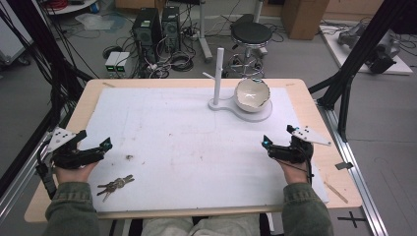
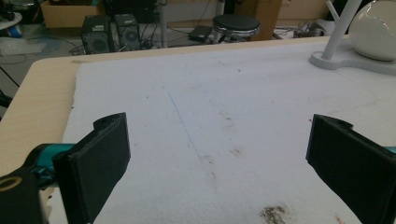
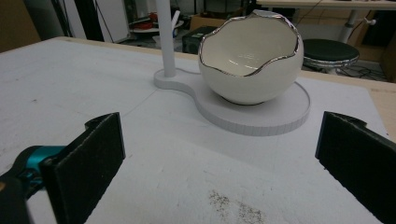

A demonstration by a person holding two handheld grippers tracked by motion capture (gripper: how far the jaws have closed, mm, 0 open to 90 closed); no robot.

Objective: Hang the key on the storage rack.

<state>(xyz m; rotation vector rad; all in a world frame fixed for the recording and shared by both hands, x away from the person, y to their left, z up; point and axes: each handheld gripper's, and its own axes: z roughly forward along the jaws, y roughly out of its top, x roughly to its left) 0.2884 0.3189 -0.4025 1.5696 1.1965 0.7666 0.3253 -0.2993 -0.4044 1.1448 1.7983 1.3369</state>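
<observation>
Where the white mat [image 1: 187, 147] covers the wooden table [image 1: 86, 101], two hand-held grippers rest low at opposite sides, well apart. The left gripper [image 1: 96, 147] sits at the mat's left edge in the person's left hand [image 1: 71, 169]; in its own view the jaws stand wide apart with bare mat between them and nothing held. The right gripper [image 1: 269, 147] sits near the mat's right edge in the right hand [image 1: 295, 169]; in its own view its jaws are likewise spread wide and empty, aimed toward the bowl. A bunch of keys [image 1: 115, 185] lies on the mat near the front edge, just right of the left hand and touching neither gripper. A small dark stain [image 1: 129, 157] marks the mat beyond the keys. At the far side of the mat stands a white stand [image 1: 255, 114] with a flat round base and an upright post [image 1: 218, 73] bearing a short side peg. A white egg-shaped bowl [image 1: 252, 95] with a jagged silver rim sits on the round base, just right of the post, its opening tilted toward the right gripper. A stool [image 1: 251, 34] and computer towers [image 1: 157, 24] stand on the floor beyond the table.
</observation>
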